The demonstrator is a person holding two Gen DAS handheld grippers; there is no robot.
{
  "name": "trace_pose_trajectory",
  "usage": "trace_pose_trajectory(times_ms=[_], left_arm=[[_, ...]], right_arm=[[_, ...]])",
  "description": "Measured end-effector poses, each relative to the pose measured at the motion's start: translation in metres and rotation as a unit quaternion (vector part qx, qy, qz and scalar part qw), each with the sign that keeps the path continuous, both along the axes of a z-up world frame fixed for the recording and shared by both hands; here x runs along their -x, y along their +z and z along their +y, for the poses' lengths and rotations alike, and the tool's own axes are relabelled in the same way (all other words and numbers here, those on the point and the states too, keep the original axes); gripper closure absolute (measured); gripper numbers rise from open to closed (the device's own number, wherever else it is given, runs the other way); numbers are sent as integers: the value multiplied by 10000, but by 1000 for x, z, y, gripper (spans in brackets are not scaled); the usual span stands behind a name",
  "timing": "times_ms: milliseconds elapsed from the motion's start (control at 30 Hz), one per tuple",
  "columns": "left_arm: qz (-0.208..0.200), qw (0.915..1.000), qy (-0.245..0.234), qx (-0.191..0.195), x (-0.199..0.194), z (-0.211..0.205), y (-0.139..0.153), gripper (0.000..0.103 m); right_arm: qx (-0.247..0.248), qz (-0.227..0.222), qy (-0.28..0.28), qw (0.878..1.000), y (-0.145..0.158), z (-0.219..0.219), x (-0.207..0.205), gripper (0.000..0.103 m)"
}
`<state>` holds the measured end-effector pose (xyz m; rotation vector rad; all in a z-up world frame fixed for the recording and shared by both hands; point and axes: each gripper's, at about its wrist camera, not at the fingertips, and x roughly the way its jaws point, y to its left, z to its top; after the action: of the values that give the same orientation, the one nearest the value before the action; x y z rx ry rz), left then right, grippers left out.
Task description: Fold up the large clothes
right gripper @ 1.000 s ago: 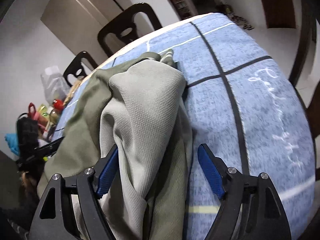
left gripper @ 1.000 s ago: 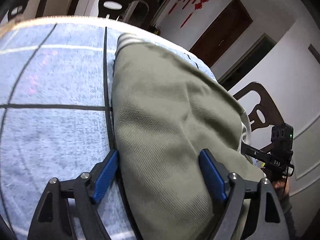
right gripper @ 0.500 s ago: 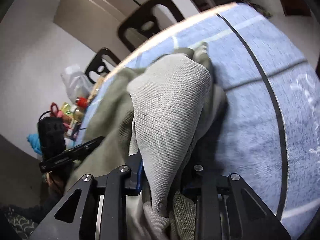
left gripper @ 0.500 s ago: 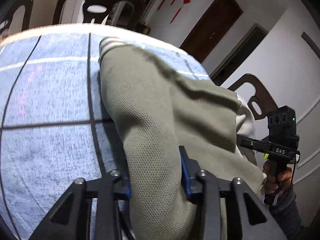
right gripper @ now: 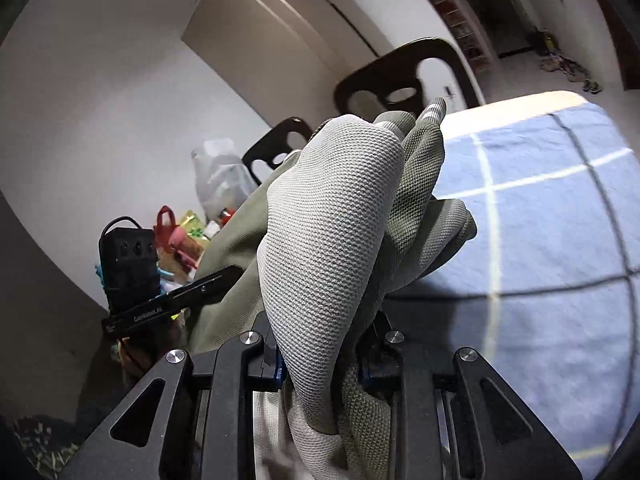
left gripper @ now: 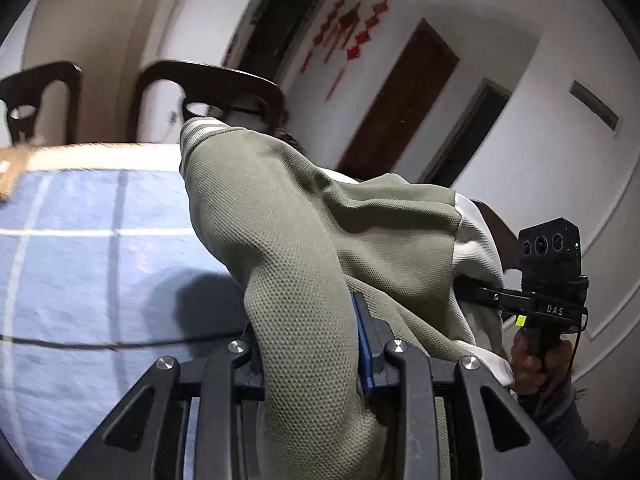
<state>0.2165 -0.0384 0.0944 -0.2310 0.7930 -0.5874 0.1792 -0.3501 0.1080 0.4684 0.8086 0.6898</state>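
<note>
An olive-green knit garment (left gripper: pixel 304 232) with a pale lining and a striped cuff is lifted off the blue checked tablecloth (left gripper: pixel 92 240). My left gripper (left gripper: pixel 308 344) is shut on a fold of it. In the right wrist view the same garment (right gripper: pixel 332 216) bunches up, and my right gripper (right gripper: pixel 320 356) is shut on it. The cloth hangs between the two grippers. The right gripper also shows in the left wrist view (left gripper: pixel 552 280), and the left gripper shows in the right wrist view (right gripper: pixel 132 272). The fingertips are hidden by cloth.
Dark chairs (left gripper: pixel 208 92) stand at the table's far edge, and more chairs (right gripper: pixel 400 76) show in the right wrist view. Bags and clutter (right gripper: pixel 188 232) lie at the left beyond the table. A brown door (left gripper: pixel 400 96) and white walls lie behind.
Both grippers went from open around the garment to shut on it, then lifted it up off the tablecloth; the cameras now tilt up towards the walls.
</note>
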Motion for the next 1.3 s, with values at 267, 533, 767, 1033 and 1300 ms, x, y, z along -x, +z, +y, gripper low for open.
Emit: trace_pose_trajectory(times_ms=[267,533,767,1033,1300], left_arm=[[162,9978,522,-362,-40,71,-20,70],[892,9880,1214,-352,-61,120,-93,64],[224,9889,1279,-724,-5,117,-57,65],[122,9922,868,-892,25,86,-74,60],[213,9903,1100,-823,29,89,-72,52]], right_arm=[[-38,510,142,9986,-47,61,-71,72],[673,749,-684,9926,-85,41,-85,50],[1364,0,-259,9903,-36,66,-36,50],[2506,200,116,9678,-88,105,-2,54],[2611,115,-367,9645,-89,93,19,54]])
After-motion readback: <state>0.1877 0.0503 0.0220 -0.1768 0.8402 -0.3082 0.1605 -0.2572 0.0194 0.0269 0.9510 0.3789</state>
